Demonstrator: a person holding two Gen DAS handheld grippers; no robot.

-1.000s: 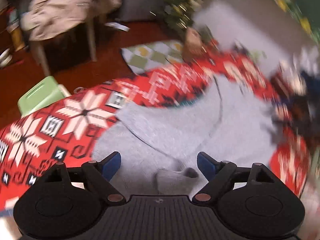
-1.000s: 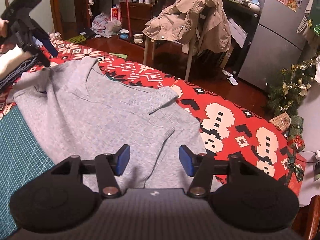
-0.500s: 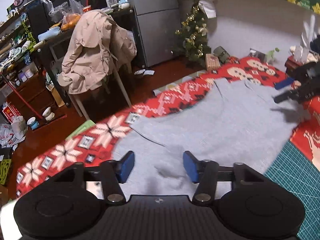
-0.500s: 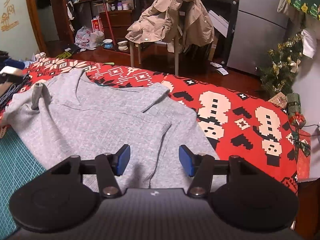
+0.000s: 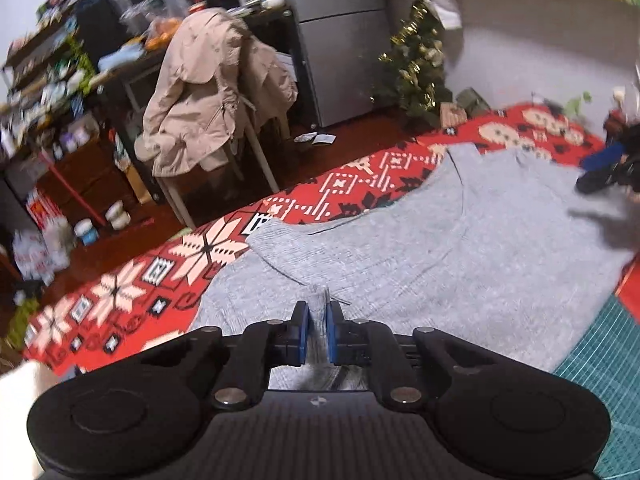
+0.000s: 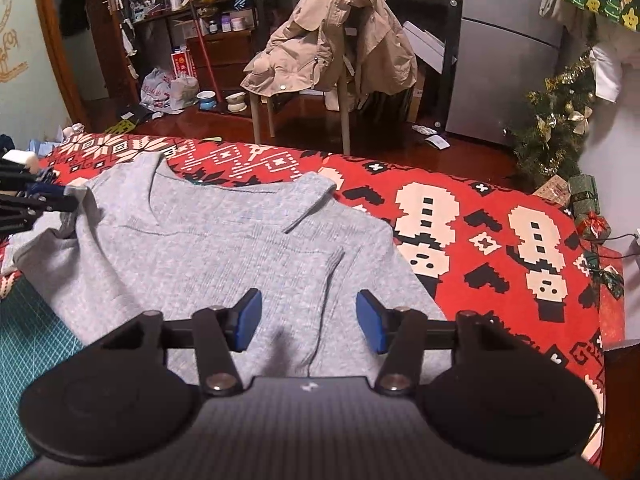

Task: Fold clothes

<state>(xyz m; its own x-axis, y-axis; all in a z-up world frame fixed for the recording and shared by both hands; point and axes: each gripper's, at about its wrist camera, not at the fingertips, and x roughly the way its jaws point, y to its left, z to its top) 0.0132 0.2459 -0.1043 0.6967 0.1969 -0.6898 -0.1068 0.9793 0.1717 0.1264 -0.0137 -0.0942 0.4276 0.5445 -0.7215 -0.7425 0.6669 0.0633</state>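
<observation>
We find the grey sweater (image 6: 224, 248) spread flat on the red patterned cloth (image 6: 500, 240) that covers the worktop, with a green cutting mat (image 5: 600, 360) showing at the near edge.

The left gripper (image 5: 317, 330) has just been closing, and its blue pads now clamp a raised pinch of the sweater's knit between them. In the right wrist view this same gripper enters at 9 o'clock, at the garment's far left corner.

The right gripper (image 6: 309, 320) has just been narrowing as well, yet its jaws stand apart with nothing pressed between them. The sweater lies directly under and ahead of it, toward 12 o'clock, and a seam line (image 6: 326, 280) runs down between the 2 pads.

The garment's long axis runs from 9 o'clock to 3 o'clock across the right wrist view, so the 2 grippers sit at opposite ends of that axis. We judge the right gripper to be the nearer one to the free end and the only one not yet committed.

We judge the coming move to be a closure on the cloth below it. A lift with 1 end alone held would drag the knit askew.
</observation>
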